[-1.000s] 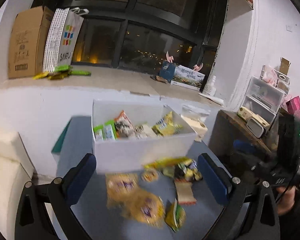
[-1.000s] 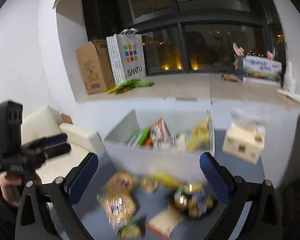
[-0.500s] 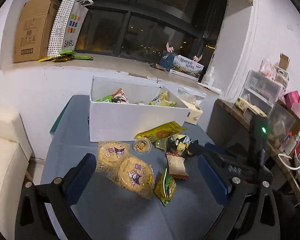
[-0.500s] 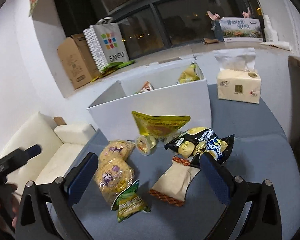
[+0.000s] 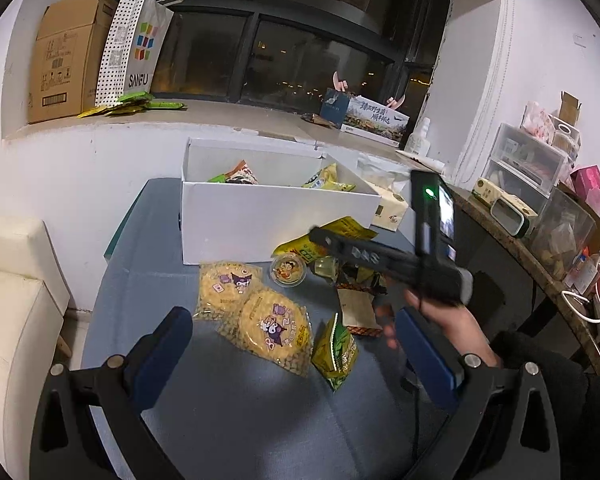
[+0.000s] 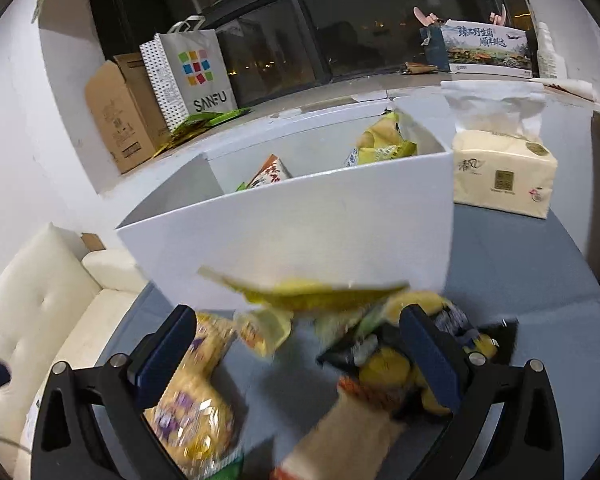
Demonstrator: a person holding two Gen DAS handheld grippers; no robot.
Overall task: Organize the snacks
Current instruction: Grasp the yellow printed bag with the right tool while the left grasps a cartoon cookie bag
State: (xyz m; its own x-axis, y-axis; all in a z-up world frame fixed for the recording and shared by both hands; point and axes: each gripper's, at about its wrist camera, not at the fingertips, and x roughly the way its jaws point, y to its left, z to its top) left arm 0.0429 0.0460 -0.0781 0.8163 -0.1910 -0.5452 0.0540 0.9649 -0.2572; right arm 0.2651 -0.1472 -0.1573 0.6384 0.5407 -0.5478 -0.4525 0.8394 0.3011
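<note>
A white box holding several snack packs stands on the blue-grey table. In front of it lie two round yellow cookie packs, a small round cup, a green pouch, a tan pack and a yellow bag. My left gripper is open and empty above the cookie packs. My right gripper, seen from the side in the left wrist view, is open low over the blurred snack pile, near the box front.
A tissue pack sits right of the box. A cream sofa is at the left. The window ledge holds a cardboard box, a SANFU bag and a printed carton. A cluttered side counter is at the right.
The right gripper has dropped and pushed forward toward the snack pile and box, now blurred with motion. The left gripper has moved little; the right hand now crosses its view.
</note>
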